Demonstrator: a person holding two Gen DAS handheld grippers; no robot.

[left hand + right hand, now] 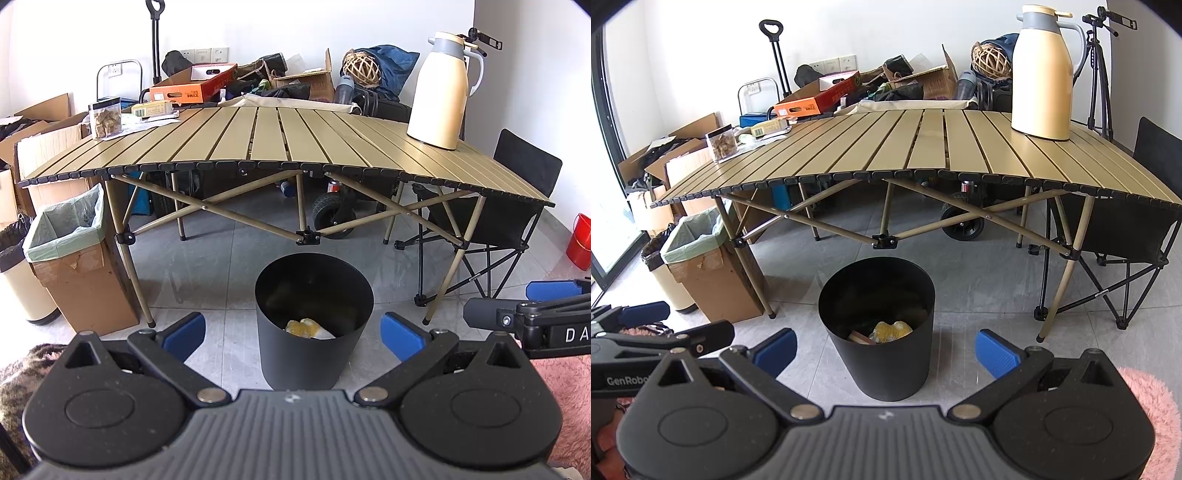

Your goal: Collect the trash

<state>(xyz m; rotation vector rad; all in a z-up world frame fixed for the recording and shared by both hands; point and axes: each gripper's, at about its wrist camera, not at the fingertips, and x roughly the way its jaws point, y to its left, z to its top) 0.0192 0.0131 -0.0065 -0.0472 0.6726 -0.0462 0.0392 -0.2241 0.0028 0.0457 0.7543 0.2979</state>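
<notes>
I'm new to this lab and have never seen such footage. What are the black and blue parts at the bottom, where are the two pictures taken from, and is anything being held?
No robot here: a person holds a hand-held gripper in each hand, each with a fisheye camera looking along its two blue-padded fingers. One picture is from the left gripper, the other from the right gripper. Both are open and hold nothing. Each also shows the other at its edge. Ahead on the floor stands a black bin with some yellow trash inside. Behind it, a slatted table carries a cream jug and a clear snack jar.
</notes>
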